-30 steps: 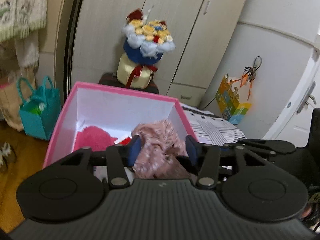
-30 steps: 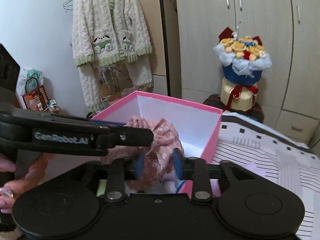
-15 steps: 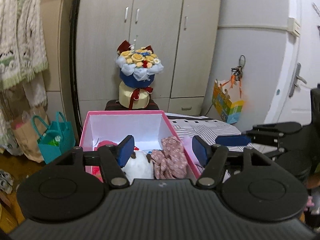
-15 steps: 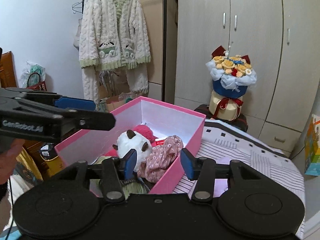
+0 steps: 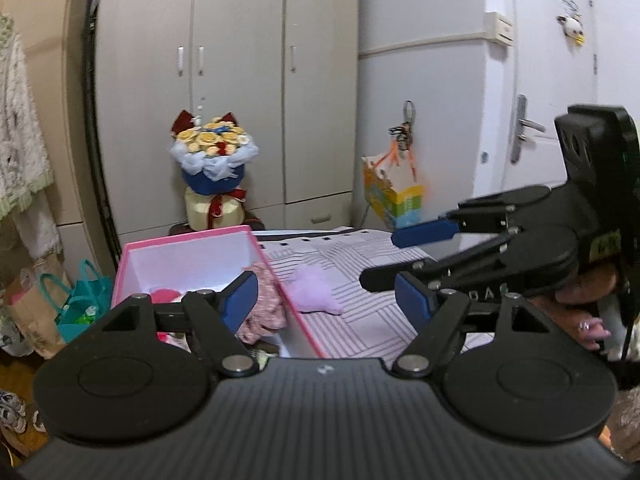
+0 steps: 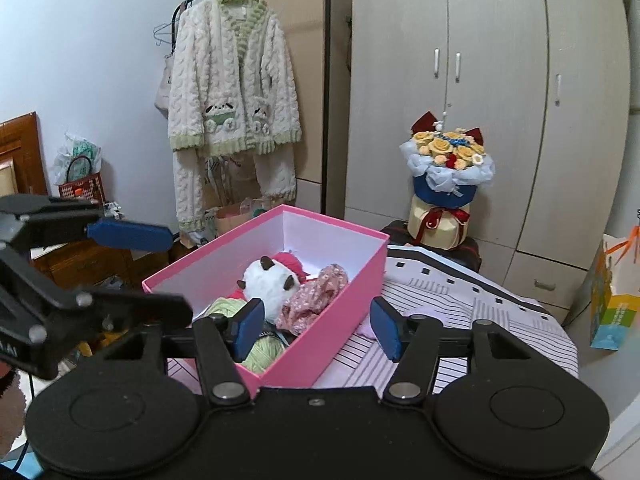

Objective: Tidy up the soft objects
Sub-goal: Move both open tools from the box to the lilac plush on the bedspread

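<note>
The main risk from here is a poor pick on the lilac plush [image 5: 314,290]: it lies flat on the striped bedcover [image 5: 360,280], just outside the pink box [image 6: 332,320], so fingers closing low could pinch the cover along with it, or nudge the light box wall and shift it. A second risk sits inside the box: the pink floral cloth [image 6: 316,296] is heaped against the near wall with a fold at rim height in the left wrist view, so a brush from either tool could drag it out.

The left gripper [image 5: 326,300] has just been opening; its blue fingers [image 5: 240,300] stand wide apart with nothing between them. The right gripper [image 6: 316,326] has likewise been opening and holds nothing.

From the left gripper, the lilac plush lies ahead and lower, framed between its fingers but well clear of them. From the right gripper it shows only as a pale patch beside the right finger, mostly hidden, so its shape is probably that of a small toy. The white panda plush [image 6: 268,280], a red item and green yarn [image 6: 264,350] already rest inside the box.
</note>
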Demonstrator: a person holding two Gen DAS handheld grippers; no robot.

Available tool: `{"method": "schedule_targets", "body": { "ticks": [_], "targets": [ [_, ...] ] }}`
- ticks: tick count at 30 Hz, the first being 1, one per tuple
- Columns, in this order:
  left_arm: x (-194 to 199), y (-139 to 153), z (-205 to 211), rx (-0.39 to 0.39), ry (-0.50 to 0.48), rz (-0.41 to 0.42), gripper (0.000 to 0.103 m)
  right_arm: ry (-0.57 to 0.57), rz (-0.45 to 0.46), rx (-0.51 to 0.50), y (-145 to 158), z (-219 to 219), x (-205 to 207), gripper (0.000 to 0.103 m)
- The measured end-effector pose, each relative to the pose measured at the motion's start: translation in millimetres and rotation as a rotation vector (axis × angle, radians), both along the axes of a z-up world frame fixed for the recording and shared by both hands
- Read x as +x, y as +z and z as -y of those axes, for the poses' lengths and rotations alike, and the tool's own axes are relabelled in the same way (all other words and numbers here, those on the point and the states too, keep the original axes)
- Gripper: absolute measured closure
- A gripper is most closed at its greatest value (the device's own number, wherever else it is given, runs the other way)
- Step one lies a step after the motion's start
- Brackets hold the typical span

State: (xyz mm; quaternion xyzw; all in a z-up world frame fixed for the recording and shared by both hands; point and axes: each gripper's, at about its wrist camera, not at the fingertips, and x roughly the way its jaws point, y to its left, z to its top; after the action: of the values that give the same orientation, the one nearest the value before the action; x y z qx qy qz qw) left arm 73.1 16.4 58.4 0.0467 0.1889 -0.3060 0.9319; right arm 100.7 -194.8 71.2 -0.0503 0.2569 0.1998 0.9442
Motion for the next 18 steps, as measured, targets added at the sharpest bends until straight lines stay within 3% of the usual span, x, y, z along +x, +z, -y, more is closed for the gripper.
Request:
{"method": "schedule_targets", "body": {
  "ticks": [12,18],
  "targets": [
    [-8.6,-9.5,49.9,-0.005,-0.102,-0.022,0.022,-0.073,-0.036,0.098,-1.6,64.8,-10.9,0.034],
    [8.8,-33.0,85.5,-0.003,-0.07,-0.061,0.022,-0.1,-0.062,0.128,-17.8,97.1,3.7,0.032]
  ]
}}
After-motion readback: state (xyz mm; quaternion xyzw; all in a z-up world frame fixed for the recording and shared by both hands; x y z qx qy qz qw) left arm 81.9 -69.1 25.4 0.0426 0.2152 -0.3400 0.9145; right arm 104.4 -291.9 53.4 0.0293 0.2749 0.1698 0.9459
